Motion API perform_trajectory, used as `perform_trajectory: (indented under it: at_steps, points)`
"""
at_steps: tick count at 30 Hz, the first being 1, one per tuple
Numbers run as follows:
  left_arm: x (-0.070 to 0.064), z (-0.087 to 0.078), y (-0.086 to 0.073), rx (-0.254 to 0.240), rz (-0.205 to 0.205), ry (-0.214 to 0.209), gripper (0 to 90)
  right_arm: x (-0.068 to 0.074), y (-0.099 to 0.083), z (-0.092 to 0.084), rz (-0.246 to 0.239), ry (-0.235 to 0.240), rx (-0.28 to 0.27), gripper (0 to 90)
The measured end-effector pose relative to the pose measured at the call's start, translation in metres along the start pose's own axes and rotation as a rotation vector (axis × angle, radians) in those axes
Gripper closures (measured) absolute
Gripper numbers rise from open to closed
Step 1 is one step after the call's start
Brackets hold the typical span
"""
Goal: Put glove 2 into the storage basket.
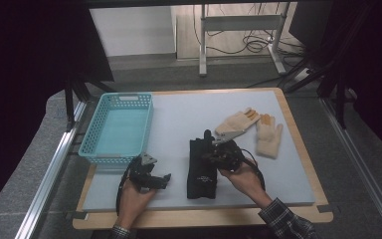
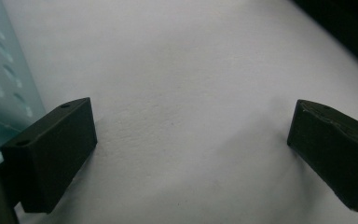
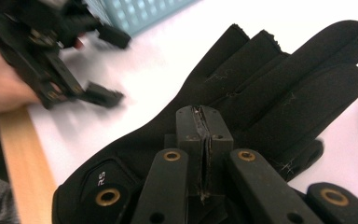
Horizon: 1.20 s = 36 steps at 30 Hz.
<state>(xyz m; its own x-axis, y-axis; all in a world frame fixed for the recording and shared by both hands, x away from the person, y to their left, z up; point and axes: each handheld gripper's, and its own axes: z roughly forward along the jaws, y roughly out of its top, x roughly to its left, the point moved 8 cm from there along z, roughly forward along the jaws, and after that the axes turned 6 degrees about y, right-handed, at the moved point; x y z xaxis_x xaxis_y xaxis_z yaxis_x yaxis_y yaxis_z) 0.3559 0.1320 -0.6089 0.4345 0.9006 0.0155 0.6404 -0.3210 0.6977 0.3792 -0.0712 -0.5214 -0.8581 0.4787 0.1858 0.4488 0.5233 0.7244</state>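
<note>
black glove point(image 3: 261, 98) under my right gripper point(image 3: 204, 122), jaws clenched on nothing. left gripper point(image 2: 191, 154) released. reach step; next, spread jaws, pinch glove, carry to basket point(image 1: 92, 130).

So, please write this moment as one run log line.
left gripper: open, on table | right gripper: shut, over black glove | basket: empty
</note>
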Motion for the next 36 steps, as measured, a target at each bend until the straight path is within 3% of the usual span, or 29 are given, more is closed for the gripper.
perform_trajectory:
  at_steps: [2, 6, 8, 9, 10, 15, 17, 20, 23, 25, 26, 27, 30, 36]
  points:
    - [0.0, 0.0, 0.0, 0.003, 0.006, 0.0, 1.6, -0.005, -0.011, 0.013, 0.023, -0.023, 0.01, 86.4]
    - [0.0, 0.0, 0.0, 0.0, -0.001, 0.0, 1.6, -0.005, -0.025, 0.026, 0.005, -0.056, 0.032, 83.0]
    - [0.0, 0.0, 0.0, 0.001, -0.001, 0.0, 1.6, -0.003, -0.028, 0.028, 0.003, -0.051, 0.024, 69.2]
    - [0.0, 0.0, 0.0, 0.001, -0.001, 0.0, 1.6, -0.003, -0.028, 0.028, 0.003, -0.051, 0.024, 69.2]
    - [0.0, 0.0, 0.0, 0.001, -0.002, 0.0, 1.6, -0.005, -0.023, 0.02, -0.007, -0.064, 0.006, 62.2]
    - [0.0, 0.0, 0.0, 0.0, -0.002, 0.0, 1.6, -0.014, -0.019, 0.0, -0.013, -0.074, -0.031, 56.5]
    - [0.0, 0.0, 0.0, 0.001, -0.001, 0.001, 1.6, -0.019, -0.023, -0.005, 0.003, -0.059, -0.039, 55.2]
    - [0.0, 0.0, 0.0, 0.005, 0.004, 0.0, 1.6, -0.03, -0.046, -0.011, 0.048, -0.038, -0.054, 52.6]
    - [0.0, 0.0, 0.0, 0.005, 0.004, 0.0, 1.6, -0.034, -0.057, -0.011, 0.066, -0.047, -0.047, 50.3]
    - [0.0, -0.001, 0.0, 0.004, 0.003, -0.001, 2.1, -0.036, -0.066, -0.013, 0.085, -0.042, -0.049, 52.9]
    - [0.0, -0.002, -0.001, 0.0, 0.005, -0.002, 2.6, -0.034, -0.073, -0.014, 0.082, -0.023, -0.051, 65.8]
    - [0.0, -0.002, -0.001, 0.0, 0.005, -0.002, 3.3, -0.034, -0.073, -0.014, 0.082, -0.023, -0.051, 65.8]
    - [0.0, -0.005, -0.004, 0.003, 0.027, -0.012, 4.3, -0.026, -0.082, -0.015, 0.052, 0.008, -0.047, 84.3]
    - [0.007, -0.01, -0.011, 0.005, 0.04, -0.017, 2.0, -0.012, -0.089, -0.001, -0.001, 0.038, -0.013, 88.4]
